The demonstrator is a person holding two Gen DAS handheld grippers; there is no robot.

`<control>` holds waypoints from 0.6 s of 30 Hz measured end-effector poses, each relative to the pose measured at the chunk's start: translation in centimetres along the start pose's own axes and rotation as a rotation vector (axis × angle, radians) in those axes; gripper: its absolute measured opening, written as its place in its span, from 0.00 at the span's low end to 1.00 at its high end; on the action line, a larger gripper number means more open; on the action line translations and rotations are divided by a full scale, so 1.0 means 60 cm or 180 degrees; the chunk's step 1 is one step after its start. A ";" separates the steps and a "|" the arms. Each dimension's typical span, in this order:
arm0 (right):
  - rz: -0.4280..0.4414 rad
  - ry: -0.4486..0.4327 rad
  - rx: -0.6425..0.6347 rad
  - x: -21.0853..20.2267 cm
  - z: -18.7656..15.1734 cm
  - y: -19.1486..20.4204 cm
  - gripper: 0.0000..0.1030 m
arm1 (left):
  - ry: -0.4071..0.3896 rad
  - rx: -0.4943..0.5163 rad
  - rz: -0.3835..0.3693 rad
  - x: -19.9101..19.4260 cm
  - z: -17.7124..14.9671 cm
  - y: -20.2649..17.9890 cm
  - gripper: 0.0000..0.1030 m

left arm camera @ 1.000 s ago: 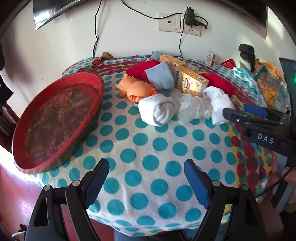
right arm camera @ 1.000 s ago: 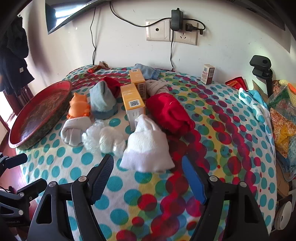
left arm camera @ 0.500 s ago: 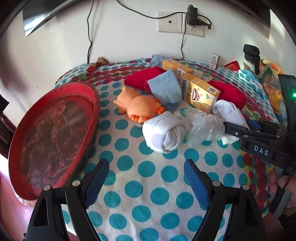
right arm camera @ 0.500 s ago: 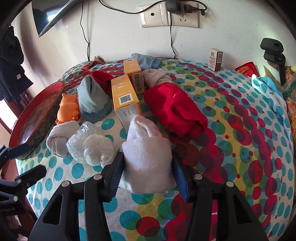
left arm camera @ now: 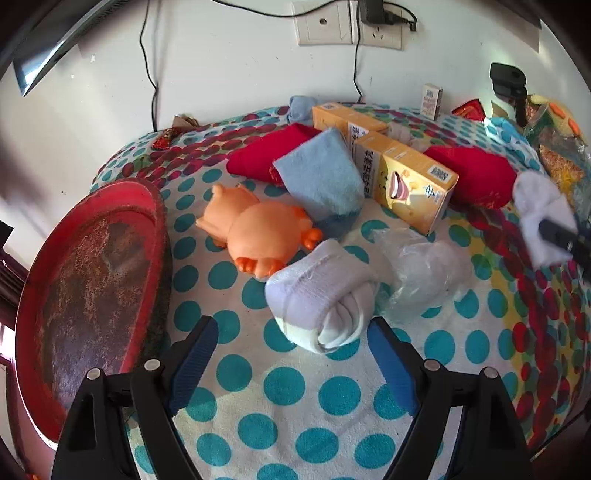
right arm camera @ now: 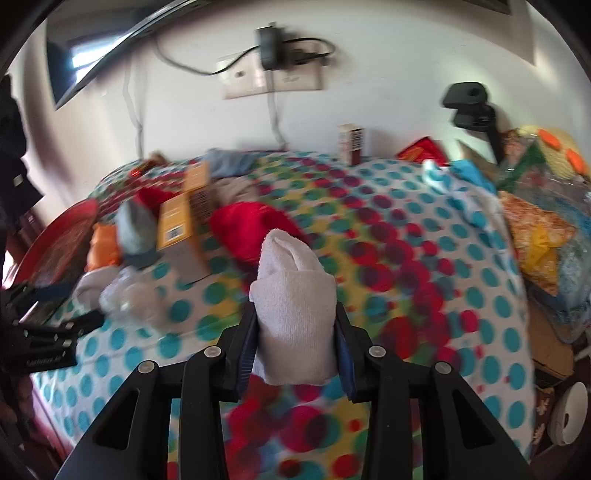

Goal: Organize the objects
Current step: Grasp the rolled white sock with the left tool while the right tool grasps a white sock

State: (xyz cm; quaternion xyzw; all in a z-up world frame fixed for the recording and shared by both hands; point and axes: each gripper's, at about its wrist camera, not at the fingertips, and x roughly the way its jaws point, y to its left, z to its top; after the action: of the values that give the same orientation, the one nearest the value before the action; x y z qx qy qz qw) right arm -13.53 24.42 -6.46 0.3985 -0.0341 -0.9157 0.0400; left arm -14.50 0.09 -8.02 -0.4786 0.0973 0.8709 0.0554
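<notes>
White terry cloth fills the right hand-held gripper (right arm camera: 295,343): a rolled white sock (right arm camera: 293,314) sits clamped between its two blue-padded fingers (right arm camera: 246,347), standing nearly upright and raised off the polka-dot cloth (right arm camera: 424,280) that covers the bench; the right wrist view is blurred, so finer detail there cannot be read; the same sock shows at the right edge of the left wrist view (left arm camera: 543,218), with a dark finger across it; the left hand-held gripper (left arm camera: 291,354) is spread wide with nothing between its fingers, hovering low over the cloth just in front of a second rolled sock, grey-white (left arm camera: 325,299), whose near end lies between the fingertips' line and the pile behind; touching that sock on its right is a crumpled clear plastic bag (left arm camera: 421,269); behind it lies an orange rubber toy (left arm camera: 258,232) on its side, and against the toy a folded light-blue cloth (left arm camera: 321,173) leans on a red cloth (left arm camera: 269,155); two yellow cartons (left arm camera: 406,184) lie end to end beside the blue cloth, with another red bundle (left arm camera: 476,173) just beyond the nearer carton; a round red tray (left arm camera: 147,206) rests at the left edge of the bench, tilted; a small box (left arm camera: 431,100) stands near the wall under the wall sockets (left arm camera: 347,26).
</notes>
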 end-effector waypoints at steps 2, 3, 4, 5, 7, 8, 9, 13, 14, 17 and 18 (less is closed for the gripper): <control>-0.0128 -0.0031 0.0106 0.010 0.013 -0.024 0.34 | 0.0022 0.0048 0.0024 0.007 0.000 -0.007 0.83; -0.0210 -0.0053 0.0118 0.016 0.019 -0.031 0.34 | 0.0017 0.0057 0.0019 0.008 0.000 -0.009 0.83; -0.0300 -0.0092 0.0123 0.021 0.025 -0.038 0.34 | 0.0014 0.0073 -0.0028 0.008 -0.001 -0.012 0.83; -0.0367 -0.0128 0.0147 0.024 0.029 -0.044 0.34 | 0.0011 0.0082 -0.0049 0.008 -0.002 -0.014 0.83; -0.0473 -0.0224 0.0175 0.032 0.041 -0.054 0.34 | -0.0006 0.0112 -0.0062 0.007 -0.003 -0.018 0.82; -0.0528 -0.0249 0.0188 0.037 0.048 -0.056 0.34 | -0.0002 0.0135 -0.0084 0.008 -0.004 -0.020 0.80; -0.0592 -0.0271 0.0199 0.043 0.054 -0.057 0.34 | -0.0004 0.0151 -0.0095 0.007 -0.004 -0.021 0.65; -0.0707 -0.0323 0.0315 0.059 0.070 -0.065 0.34 | 0.0062 0.0165 -0.0123 0.010 0.000 -0.018 0.44; -0.0705 -0.0322 0.0344 0.063 0.071 -0.067 0.34 | 0.0067 0.0151 -0.0152 0.009 0.000 -0.015 0.44; -0.0701 -0.0294 0.0409 0.074 0.070 -0.073 0.34 | 0.0086 0.0111 -0.0212 0.008 0.001 -0.009 0.42; -0.0708 -0.0280 0.0411 0.078 0.068 -0.073 0.34 | 0.0100 0.0104 -0.0229 0.008 0.001 -0.007 0.42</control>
State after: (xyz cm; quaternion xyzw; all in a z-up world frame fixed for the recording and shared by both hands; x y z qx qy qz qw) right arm -19.88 28.41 -7.51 0.3610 -0.0504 -0.9269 -0.0891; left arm -14.73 0.53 -8.48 -0.4944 0.0950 0.8590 0.0930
